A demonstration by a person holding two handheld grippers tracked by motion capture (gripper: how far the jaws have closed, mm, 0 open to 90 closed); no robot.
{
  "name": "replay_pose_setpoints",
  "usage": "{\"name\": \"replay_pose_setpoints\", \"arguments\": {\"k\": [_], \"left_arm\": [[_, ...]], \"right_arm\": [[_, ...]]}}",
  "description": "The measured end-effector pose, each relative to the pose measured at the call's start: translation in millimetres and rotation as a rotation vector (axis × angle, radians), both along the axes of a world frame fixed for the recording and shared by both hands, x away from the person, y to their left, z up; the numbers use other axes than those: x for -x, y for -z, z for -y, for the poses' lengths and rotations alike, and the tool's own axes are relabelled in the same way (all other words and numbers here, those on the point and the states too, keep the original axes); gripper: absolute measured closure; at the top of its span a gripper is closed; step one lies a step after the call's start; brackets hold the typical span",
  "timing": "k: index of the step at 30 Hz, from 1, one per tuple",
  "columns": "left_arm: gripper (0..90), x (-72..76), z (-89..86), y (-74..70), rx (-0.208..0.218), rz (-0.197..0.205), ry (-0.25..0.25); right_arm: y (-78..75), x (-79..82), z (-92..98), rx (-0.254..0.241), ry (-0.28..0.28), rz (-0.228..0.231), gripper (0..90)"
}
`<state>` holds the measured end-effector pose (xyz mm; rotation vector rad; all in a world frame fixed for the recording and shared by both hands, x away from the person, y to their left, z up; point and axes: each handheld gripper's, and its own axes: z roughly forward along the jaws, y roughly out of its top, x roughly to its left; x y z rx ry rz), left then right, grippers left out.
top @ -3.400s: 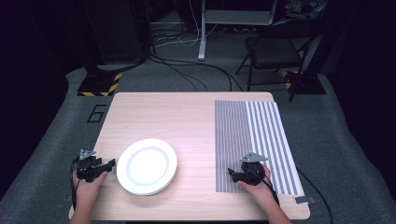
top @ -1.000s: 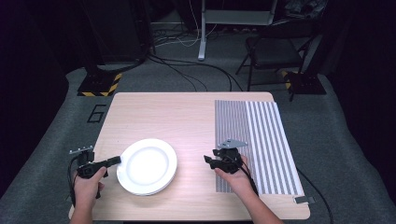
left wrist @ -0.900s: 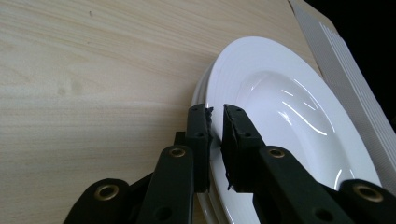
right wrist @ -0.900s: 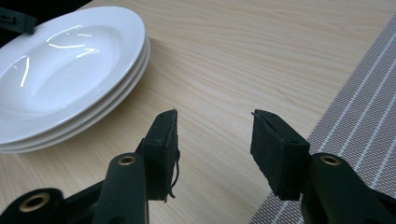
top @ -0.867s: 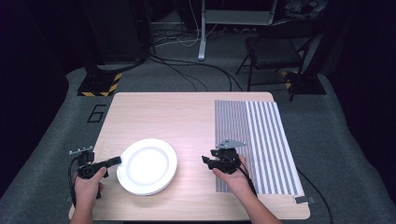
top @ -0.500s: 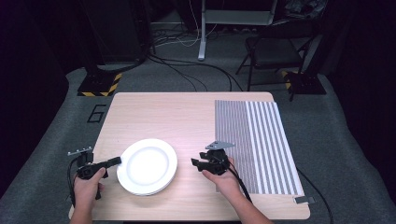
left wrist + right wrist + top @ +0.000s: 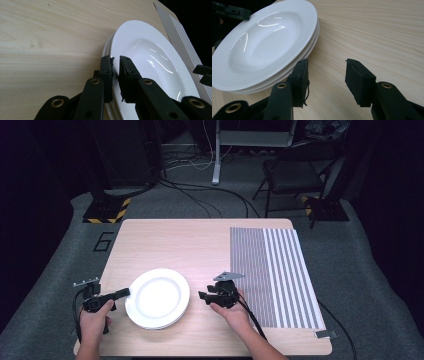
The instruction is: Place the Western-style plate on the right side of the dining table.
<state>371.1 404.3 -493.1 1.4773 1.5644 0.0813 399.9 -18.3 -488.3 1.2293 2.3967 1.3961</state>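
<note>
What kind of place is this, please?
Probably a recording studio or lab, not a home: a lone wooden table on grey carpet, cables across the floor, a hazard-striped stand base, dark surroundings.

Black hand-held gripper [image 7: 206,297], brass-ringed screws

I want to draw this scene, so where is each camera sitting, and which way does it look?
High view: above the person's side of the table, looking forward and down at the plates and striped mat; both hands show, with the left gripper and right gripper.
Left gripper view: rides on the left gripper, looking along its jaws, shut on the top plate's rim.
Right gripper view: rides on the right gripper, looking along its open jaws at the table beside the plates.
All views share the plates.
</note>
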Motion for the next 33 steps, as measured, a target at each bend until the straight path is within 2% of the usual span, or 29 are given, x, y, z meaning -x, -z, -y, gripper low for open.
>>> {"name": "replay_pose_setpoints", "arguments": {"k": [10,16,20,27,33], "left_arm": [[81.2,0.9,1.8,-0.7,-0.023,0.011,0.0],[81.3,0.5,0.6,0.4,-0.007,0.012,0.0],[81.2,0.5,1.2,0.1,-0.015,0.014,0.0],[81.3,0.6,0.5,1.1,0.006,0.013,-0.004],[81.3,0.6,0.3,1.5,0.009,0.015,-0.004]], "right_arm": [[2.9,1.2,-15.2,-0.011,-0.026,-0.007,52.1],[2.9,1.6,-20.1,-0.024,-0.031,-0.011,52.7],[2.1,2.1,-23.8,-0.021,-0.039,-0.006,52.9],[0.0,2.6,-32.0,-0.044,-0.055,-0.003,51.2],[1.5,3.0,-39.0,-0.041,-0.063,-0.021,50.7]]}}
